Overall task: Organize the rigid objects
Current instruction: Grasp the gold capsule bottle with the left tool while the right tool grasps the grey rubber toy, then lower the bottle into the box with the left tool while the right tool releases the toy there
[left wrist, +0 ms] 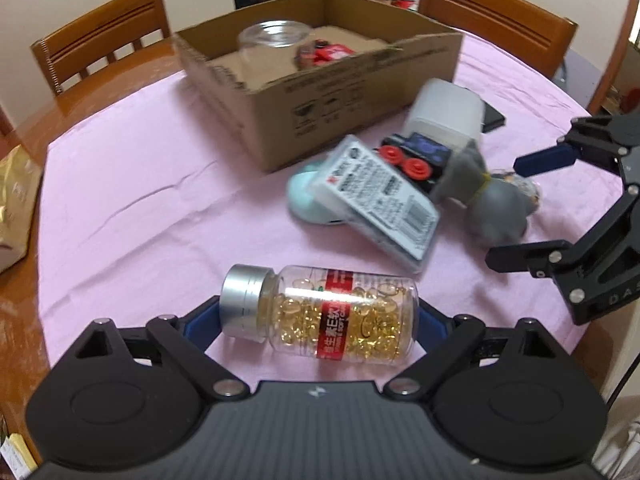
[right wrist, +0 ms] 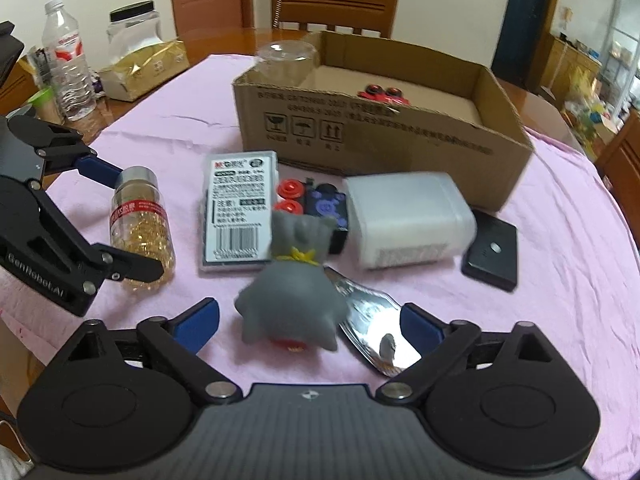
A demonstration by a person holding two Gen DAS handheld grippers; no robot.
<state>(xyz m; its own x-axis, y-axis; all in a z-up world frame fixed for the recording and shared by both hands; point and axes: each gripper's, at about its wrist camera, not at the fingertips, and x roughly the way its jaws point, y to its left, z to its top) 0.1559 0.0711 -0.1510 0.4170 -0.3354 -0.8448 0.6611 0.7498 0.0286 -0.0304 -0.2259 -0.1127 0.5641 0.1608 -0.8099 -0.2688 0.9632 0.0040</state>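
Closing the wide left tongs (left wrist: 320, 316) squarely on the capsule bottle (left wrist: 320, 314) prevents rolling; right tongs (right wrist: 310, 320) gape wide.

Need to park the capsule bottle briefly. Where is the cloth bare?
Bare: pink cloth left of the cardboard box, beyond the capsule bottle. Crowded: in front of the box, around stationery case, grey toy and white container.

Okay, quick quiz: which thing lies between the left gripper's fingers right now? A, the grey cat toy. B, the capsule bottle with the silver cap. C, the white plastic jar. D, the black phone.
B: the capsule bottle lies on its side on the pink cloth between the fingers of the left gripper, one blue pad at the cap, the other at the base.
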